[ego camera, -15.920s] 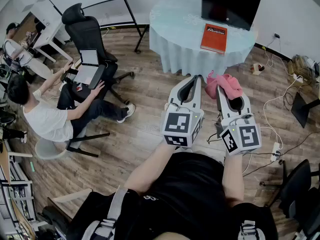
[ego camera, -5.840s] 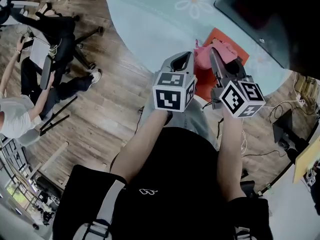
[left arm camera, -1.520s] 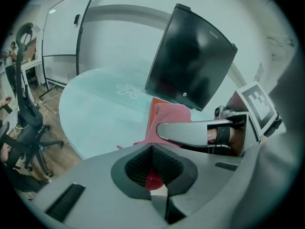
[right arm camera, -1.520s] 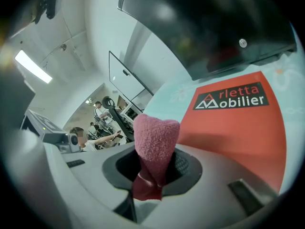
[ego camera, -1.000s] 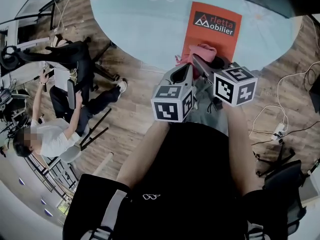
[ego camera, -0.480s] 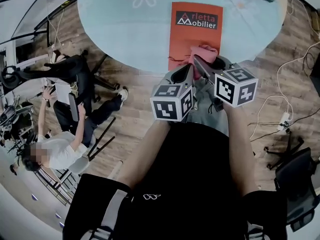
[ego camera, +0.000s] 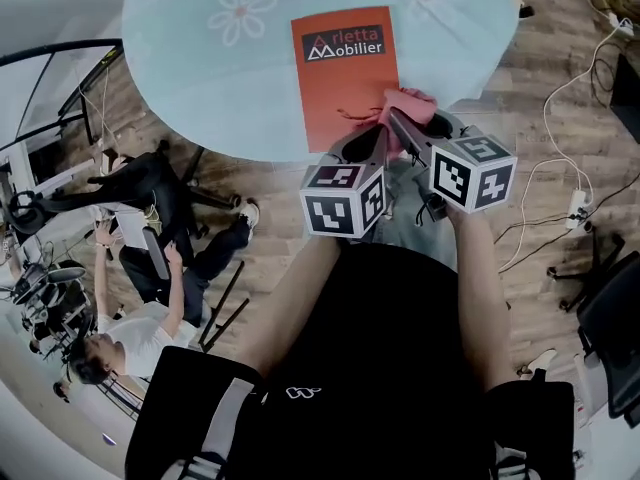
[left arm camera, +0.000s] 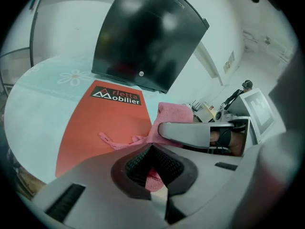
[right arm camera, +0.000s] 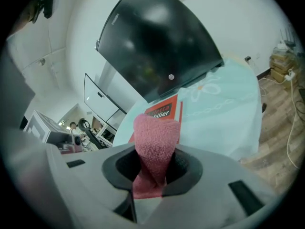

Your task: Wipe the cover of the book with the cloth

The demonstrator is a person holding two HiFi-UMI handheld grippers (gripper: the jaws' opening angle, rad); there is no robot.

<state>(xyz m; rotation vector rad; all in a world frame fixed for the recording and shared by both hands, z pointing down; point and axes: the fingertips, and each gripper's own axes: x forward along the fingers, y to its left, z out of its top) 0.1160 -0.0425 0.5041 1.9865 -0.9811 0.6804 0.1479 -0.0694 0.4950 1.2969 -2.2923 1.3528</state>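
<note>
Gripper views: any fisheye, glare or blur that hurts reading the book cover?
Left gripper view: round vignette, soft reflections on the monitor, orange book title sharp, near jaws blurred. Right gripper view: same vignette, pink cloth blocks most of the book. Head view: floorboards curve near edges.

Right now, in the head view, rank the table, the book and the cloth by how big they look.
Largest: table, though cut off at the top edge.
Middle: book.
Smallest: cloth, bunched up and partly hidden, so its full size is unsure.
</note>
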